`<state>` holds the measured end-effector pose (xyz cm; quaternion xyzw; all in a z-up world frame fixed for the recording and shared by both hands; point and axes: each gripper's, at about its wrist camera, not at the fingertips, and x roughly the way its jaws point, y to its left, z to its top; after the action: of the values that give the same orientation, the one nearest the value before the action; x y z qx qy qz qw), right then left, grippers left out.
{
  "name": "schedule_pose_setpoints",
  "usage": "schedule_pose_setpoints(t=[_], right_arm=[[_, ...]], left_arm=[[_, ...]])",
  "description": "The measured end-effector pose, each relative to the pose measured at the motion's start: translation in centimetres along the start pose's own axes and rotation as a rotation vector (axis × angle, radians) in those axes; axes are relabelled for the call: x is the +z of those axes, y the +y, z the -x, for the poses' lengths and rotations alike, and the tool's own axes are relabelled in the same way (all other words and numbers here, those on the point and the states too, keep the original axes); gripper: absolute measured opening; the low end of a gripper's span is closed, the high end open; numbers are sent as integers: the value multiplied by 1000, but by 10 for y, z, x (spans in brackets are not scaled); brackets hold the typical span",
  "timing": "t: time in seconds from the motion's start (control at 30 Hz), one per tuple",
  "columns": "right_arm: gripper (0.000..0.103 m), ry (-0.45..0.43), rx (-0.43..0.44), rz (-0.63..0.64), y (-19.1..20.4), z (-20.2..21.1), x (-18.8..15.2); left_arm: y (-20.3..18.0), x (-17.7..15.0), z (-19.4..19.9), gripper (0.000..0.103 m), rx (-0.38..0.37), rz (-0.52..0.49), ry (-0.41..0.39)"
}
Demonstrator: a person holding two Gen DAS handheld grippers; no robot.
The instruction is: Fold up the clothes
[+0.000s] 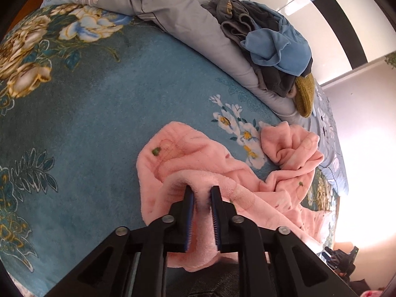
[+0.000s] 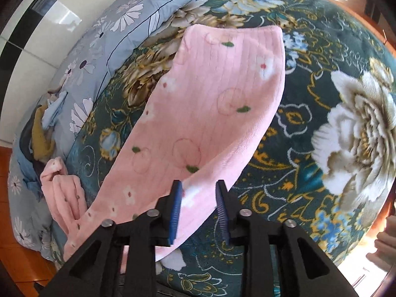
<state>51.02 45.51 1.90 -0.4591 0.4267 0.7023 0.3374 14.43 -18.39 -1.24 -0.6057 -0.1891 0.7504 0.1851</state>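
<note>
**Pink Fleece Garment Held at Two Points Over Floral Blanket**

The left gripper [image 1: 201, 190] is pinching a raised fold of the pink fleece garment [image 1: 198, 158] between its blue ribbed pads; the jaws are standing narrowly apart with plush fabric filling the gap. The fleece is showing a soft, fuzzy nap printed with small green leaves and faint circle outlines. Beyond the grip, the garment is lying crumpled in thick rolls on the teal floral blanket [image 1: 99, 104], a short-pile textile bearing large cream and gold blossoms.

The right gripper [image 2: 199, 193] is straddling an edge of the same pink fleece garment [image 2: 212, 104], its jaws standing wider apart; whether the pads are clamping the fabric cannot be told. From here the garment is stretching away as a long, flat ribbed panel ending in a straight hem, resting across the blanket [image 2: 321, 99].

A grey daisy-print quilt [image 1: 173, 19] is lying bunched along the far side of the blanket. A pile of clothes [image 1: 269, 47], including blue, dark grey and mustard knit pieces, is sitting on the quilt.
</note>
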Motion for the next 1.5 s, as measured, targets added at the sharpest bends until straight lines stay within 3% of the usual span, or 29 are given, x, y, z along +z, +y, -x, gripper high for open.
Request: schedule_pose_setpoints(t=[0.07,0.17,0.27,0.4,0.57,0.7,0.8,0.87,0.9,0.93,0.97,1.13,1.23,1.37,1.5], right_arm=[[35,-22,-9,51,18,6,6],[36,-40,11,131,52,10,16],[44,-2,132,206,113,-8,21],[44,108,317,285,212,-48,9],[46,211,424,412,330,-96,-12],[46,264,411,453,389,-131,-22],[46,287,368,447,409,-152,-25],[46,284,350,432,411,-157,-22],[39,280,341,423,411,-159,-21],[17,277,333,414,411,-160,-19],[10,272,335,407,409,-159,-15],[8,161,337,410,385,-125,29],[8,1,308,368,350,-82,81],[8,-237,212,251,286,-17,152],[8,-337,116,120,220,16,205]], left_arm=[[5,3,2,41,-1,13,-2],[21,13,3,50,21,62,-25],[39,25,-9,51,32,140,-26],[55,39,-31,52,49,217,-11],[63,48,-56,52,53,240,30],[64,52,-69,52,27,237,47],[61,55,-76,53,8,220,60],[58,57,-82,53,-4,207,69],[57,57,-84,54,-5,203,73],[56,58,-87,54,-1,202,75],[57,58,-89,54,0,202,78],[56,58,-95,54,-5,207,80],[52,60,-94,54,-2,194,74],[43,63,-96,54,5,176,66],[36,67,-102,54,20,160,74]])
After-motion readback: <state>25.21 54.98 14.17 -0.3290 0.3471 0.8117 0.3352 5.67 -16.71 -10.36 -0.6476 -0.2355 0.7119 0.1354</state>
